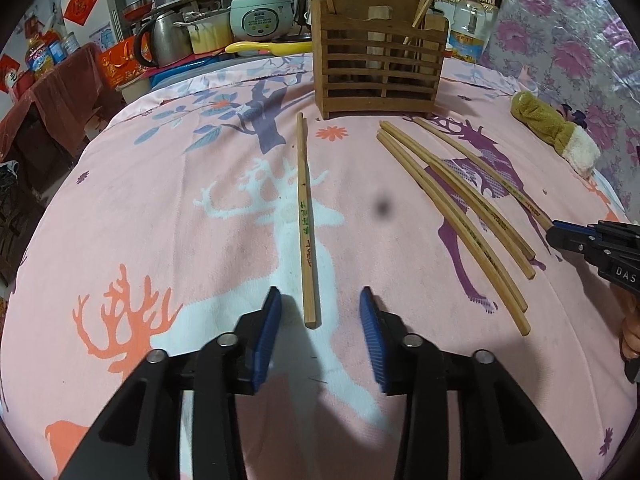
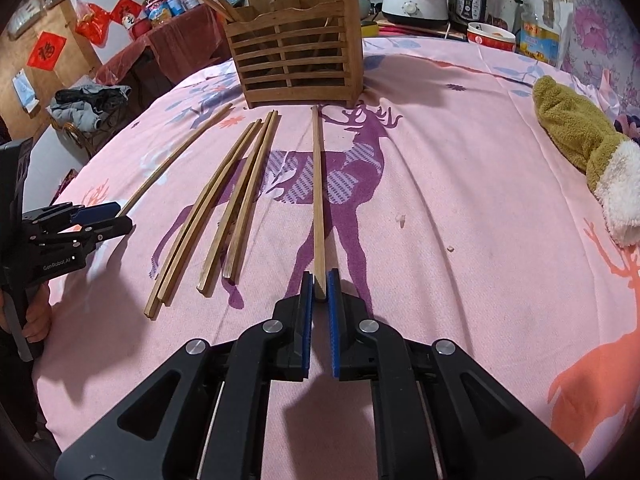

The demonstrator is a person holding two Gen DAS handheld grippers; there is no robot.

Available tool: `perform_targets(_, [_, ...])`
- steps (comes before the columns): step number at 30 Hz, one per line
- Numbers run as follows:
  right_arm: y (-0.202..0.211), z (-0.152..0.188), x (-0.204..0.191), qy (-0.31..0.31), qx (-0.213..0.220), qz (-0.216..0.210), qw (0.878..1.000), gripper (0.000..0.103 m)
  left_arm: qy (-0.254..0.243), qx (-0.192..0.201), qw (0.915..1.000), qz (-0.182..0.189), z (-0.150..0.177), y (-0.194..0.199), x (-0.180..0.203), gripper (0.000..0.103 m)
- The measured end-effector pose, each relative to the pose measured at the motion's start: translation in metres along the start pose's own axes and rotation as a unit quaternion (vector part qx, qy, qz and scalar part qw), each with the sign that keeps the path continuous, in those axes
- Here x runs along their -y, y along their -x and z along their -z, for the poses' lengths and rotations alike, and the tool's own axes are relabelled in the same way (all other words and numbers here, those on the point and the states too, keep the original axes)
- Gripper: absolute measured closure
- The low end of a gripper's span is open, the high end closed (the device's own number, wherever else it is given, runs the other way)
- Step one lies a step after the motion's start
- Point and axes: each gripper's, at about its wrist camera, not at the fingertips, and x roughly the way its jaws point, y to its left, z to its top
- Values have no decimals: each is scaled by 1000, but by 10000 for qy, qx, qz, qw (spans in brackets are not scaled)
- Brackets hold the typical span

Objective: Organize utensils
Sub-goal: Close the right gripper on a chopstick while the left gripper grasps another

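A wooden slatted utensil holder (image 1: pixel 380 68) stands at the back of the pink deer-print cloth, with a few chopsticks upright in it; it also shows in the right wrist view (image 2: pixel 296 68). My left gripper (image 1: pixel 320 312) is open, its pads either side of the near end of a pair of chopsticks (image 1: pixel 305 216) lying on the cloth. My right gripper (image 2: pixel 319 292) is shut on the near end of a pair of chopsticks (image 2: pixel 318 184) that rests on the cloth. Several more chopsticks (image 2: pixel 232 208) lie between the two grippers.
A green and white plush cloth (image 2: pixel 580 148) lies at the right of the table. An oil bottle (image 2: pixel 542 20), rice cookers (image 1: pixel 260 12), a kettle (image 1: pixel 164 40) and a bowl (image 2: pixel 490 36) stand behind the holder. The table edge falls away at the left.
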Motion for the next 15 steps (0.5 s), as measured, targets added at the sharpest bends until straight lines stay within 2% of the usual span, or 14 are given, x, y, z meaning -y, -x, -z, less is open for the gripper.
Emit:
perform_targets(1, [0, 0, 0, 11, -1, -6, 10000, 90, -24, 8, 10000, 18, 0, 0, 1, 76])
perform_targets(3, [-1, 0, -2, 57, -2, 3, 10000, 88, -90, 21, 10000, 24, 0, 0, 3, 91])
perform_targets(4, [-1, 0, -3, 82, -2, 13, 10000, 88, -128, 27, 9999, 23, 0, 0, 5, 95])
perform_targets(8, [-1, 0, -4, 88, 2, 8, 10000, 90, -139, 45, 9999, 12, -1, 1, 6, 97])
perform_targets(10, [-1, 0, -6, 131, 14, -4, 9999, 96, -100, 65, 9999, 23, -1, 1, 5, 97])
perform_targets(15, [9, 1, -14, 334, 290, 92, 9990, 96, -53, 281, 9996, 24, -2, 12, 3, 97])
